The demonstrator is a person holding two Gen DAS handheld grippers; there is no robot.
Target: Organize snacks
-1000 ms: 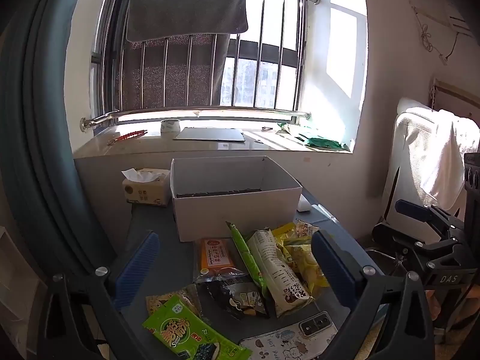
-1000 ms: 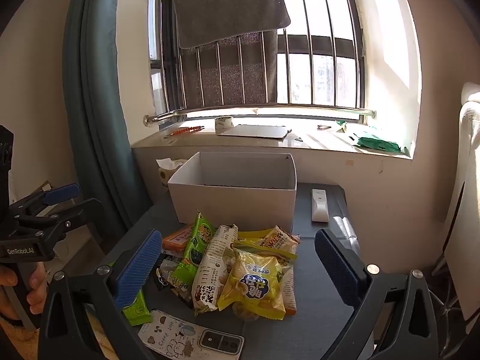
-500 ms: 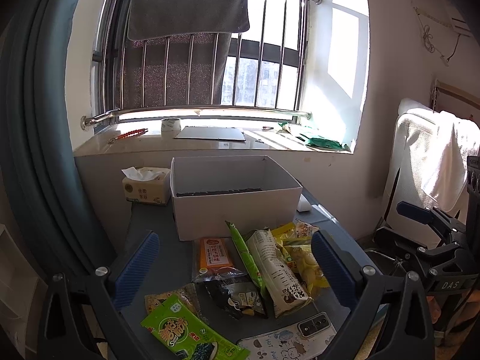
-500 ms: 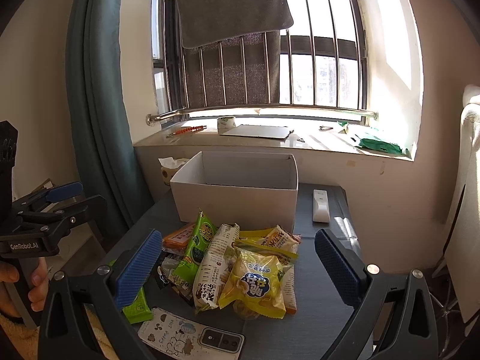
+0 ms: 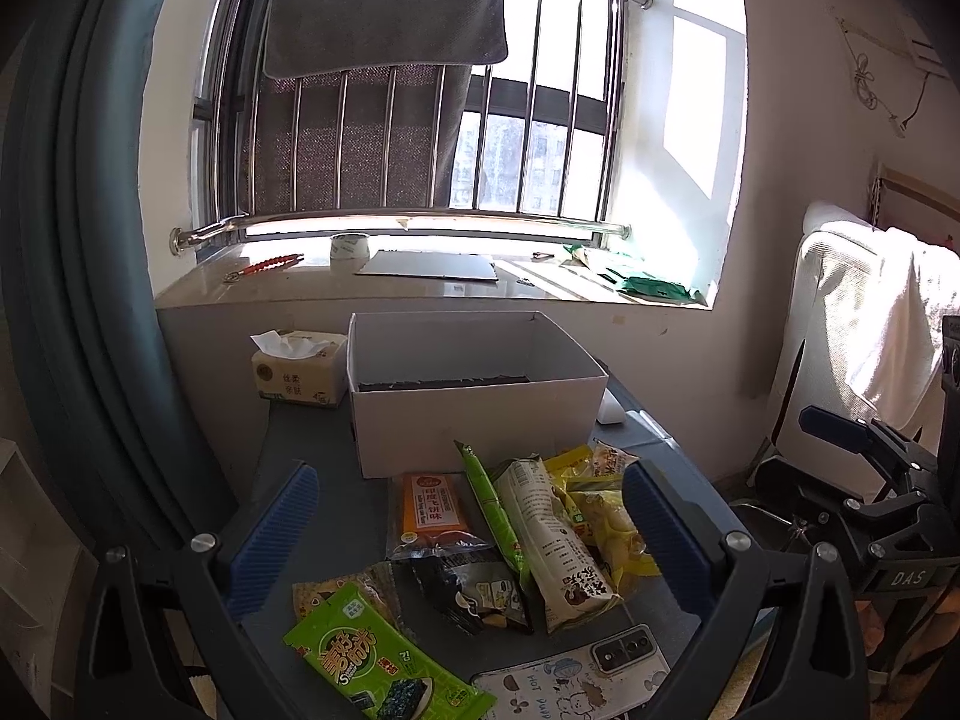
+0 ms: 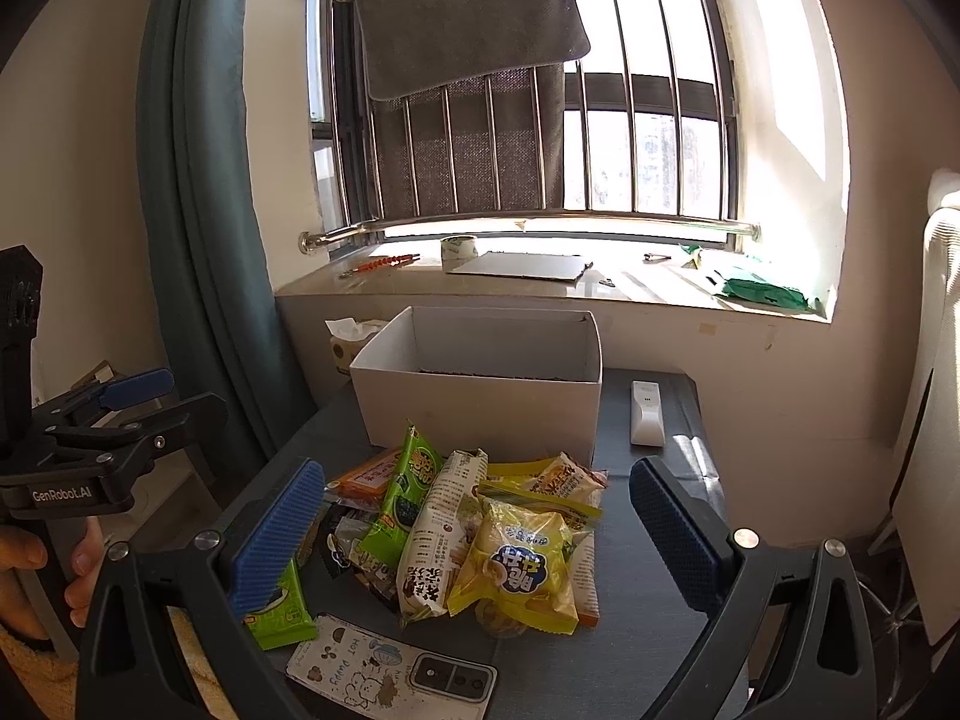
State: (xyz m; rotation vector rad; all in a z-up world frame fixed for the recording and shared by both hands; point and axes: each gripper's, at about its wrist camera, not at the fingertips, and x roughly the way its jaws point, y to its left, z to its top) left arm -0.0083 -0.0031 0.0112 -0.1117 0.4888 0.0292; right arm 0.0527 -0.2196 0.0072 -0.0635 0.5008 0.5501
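- The white box [image 5: 474, 402] was taken as the landmark; it stood open-topped on the grey desk [image 6: 654, 618], below the windowsill, and only a dark bottom could be made out inside it.
- A heap of snack packets was seen on the desk just in front of the box, on its near side — none of them inside it.
- In that heap, an orange packet [image 5: 429, 507] lay closest to the box's front wall, with a narrow green packet [image 5: 489, 507] and a long white packet [image 5: 555, 546] beside it.
- A yellow packet [image 6: 522, 570] was seen lying on top of the pile, further out from the box.
- A broad green seaweed packet [image 5: 378, 660] lay at the near edge of the desk, well apart from the box.
- A phone [image 6: 393, 669] in a cartoon case lay flat, nearer the cameras than the heap.
- A tissue pack [image 5: 297, 366] stood just left of the box; a white remote [image 6: 647, 414] lay just right of it.
- The left tool [image 5: 468, 531] was held spread wide over the heap, nothing between its blue pads.
- The right tool [image 6: 480, 534] was likewise spread wide and gripped nothing, hovering on the box's near side.
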